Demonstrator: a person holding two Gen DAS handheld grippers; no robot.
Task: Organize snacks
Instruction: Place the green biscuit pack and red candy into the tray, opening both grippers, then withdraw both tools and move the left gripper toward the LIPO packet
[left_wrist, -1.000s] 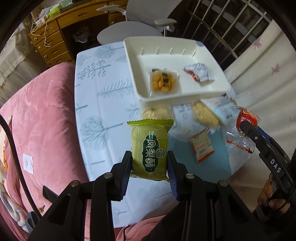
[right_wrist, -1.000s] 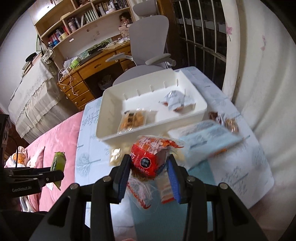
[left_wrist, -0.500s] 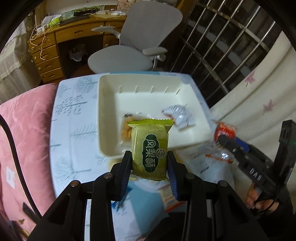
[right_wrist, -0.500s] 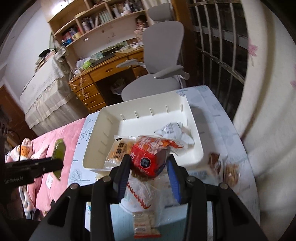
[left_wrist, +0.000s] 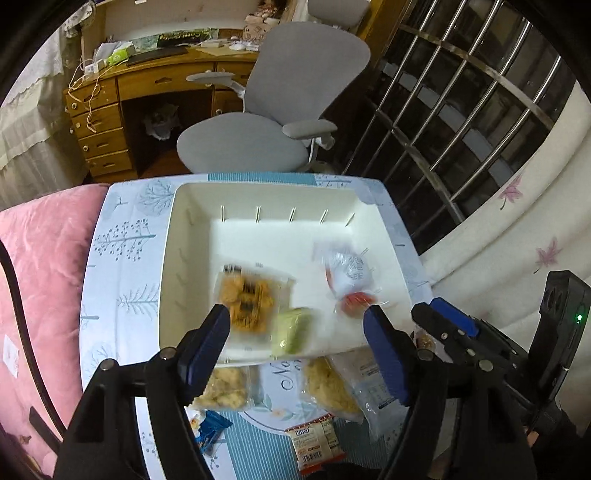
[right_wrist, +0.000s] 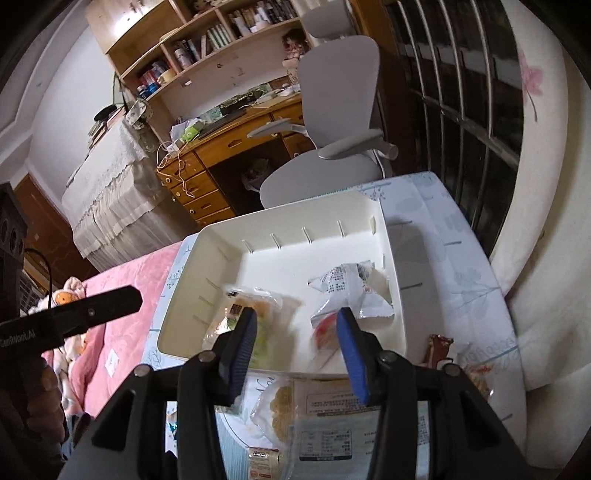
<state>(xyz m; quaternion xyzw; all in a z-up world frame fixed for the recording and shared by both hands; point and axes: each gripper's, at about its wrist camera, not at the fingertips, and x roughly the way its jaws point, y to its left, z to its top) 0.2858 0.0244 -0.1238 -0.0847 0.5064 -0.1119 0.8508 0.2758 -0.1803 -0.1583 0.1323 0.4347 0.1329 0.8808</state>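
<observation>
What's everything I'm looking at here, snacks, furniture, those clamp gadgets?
White plastic bin: one, on the table.
Green snack packet: one, blurred, in the bin's near edge.
Clear packet of orange snacks: one, in the bin.
White-and-red wrapper: one, in the bin's right side.
Red snack packet: one, blurred, in the bin.
Loose packets: several, on the table before the bin.
Blue leaf-print tablecloth: one.
Grey office chair: one, behind the table.
Wooden desk: one.
Pink quilt: one, left.
Left gripper: jaws just opened, empty.
Right gripper: jaws just opened, empty.
</observation>
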